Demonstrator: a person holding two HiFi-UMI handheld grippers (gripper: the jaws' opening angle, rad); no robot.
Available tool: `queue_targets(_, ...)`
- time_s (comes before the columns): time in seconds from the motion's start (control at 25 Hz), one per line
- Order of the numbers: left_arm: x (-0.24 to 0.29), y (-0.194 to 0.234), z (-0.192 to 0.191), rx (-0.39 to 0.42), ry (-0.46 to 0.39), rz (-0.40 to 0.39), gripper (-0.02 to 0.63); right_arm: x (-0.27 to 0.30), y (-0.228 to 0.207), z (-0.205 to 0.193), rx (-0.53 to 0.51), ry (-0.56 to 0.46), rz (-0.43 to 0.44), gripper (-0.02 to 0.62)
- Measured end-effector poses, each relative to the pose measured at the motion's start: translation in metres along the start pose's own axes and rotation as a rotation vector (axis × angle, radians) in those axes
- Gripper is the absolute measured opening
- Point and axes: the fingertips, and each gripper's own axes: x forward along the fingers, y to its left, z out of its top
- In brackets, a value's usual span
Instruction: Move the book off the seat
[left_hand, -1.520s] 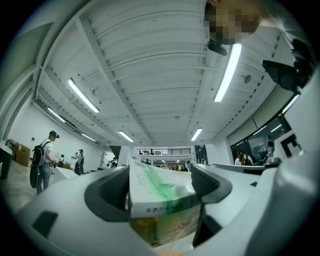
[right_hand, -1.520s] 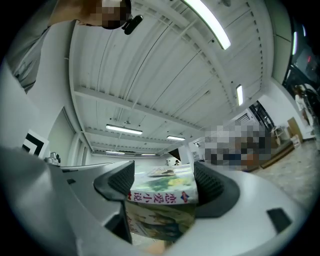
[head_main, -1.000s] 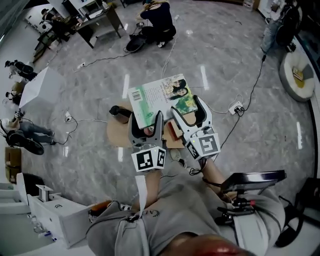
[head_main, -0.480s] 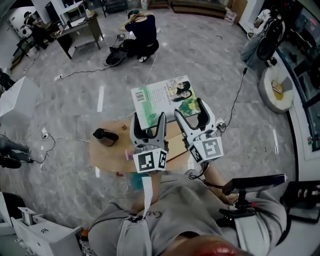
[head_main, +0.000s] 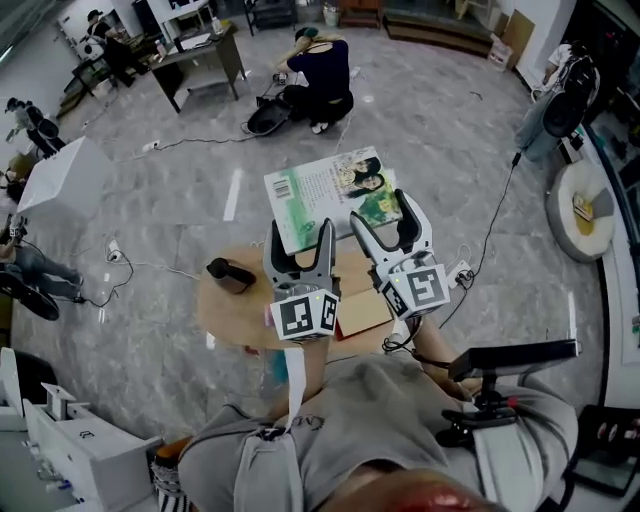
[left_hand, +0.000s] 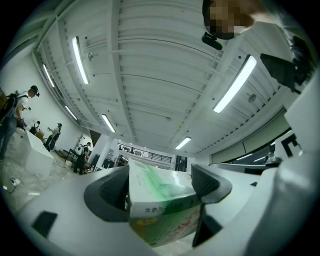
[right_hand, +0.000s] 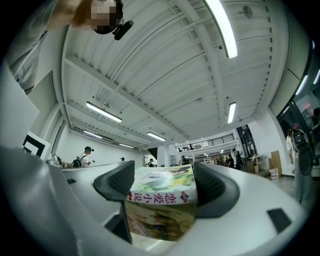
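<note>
Since the earlier frame, the book (head_main: 325, 195) is seen carried further clear, with more of the round seat (head_main: 225, 315) exposed to its left; it is held in the air, over and beyond the seat's far edge; its near edge is clamped by the left gripper (head_main: 299, 238) and the right gripper (head_main: 383, 212), jaws pressed on either face; a black object (head_main: 232, 272) rests on the seat; both grips are best kept level and moved together, so the book is not twisted.
</note>
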Motion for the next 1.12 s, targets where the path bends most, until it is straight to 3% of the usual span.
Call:
queue_targets(0.24,0.002,-0.006,0.009,0.057,-0.03,0.054,0.394,0.007,-0.006,0.005,0.033,-0.03,0.071,0.362)
queue_targets(0.56,0.001,-0.007,-0.011,0.055,0.014,0.086,0.394,0.006,-0.015,-0.014,0.076,0.008,0.091,0.362)
queue_targets(0.72,-0.002,-0.004,-0.042,0.052,0.061,0.096,0.394,-0.001,-0.024,-0.045,0.1,0.047,0.078,0.362)
queue_targets(1.12,0.0,0.014,-0.162,0.033,0.241,0.105,0.394,-0.011,-0.058,-0.169,0.176,0.214,-0.001,0.362)
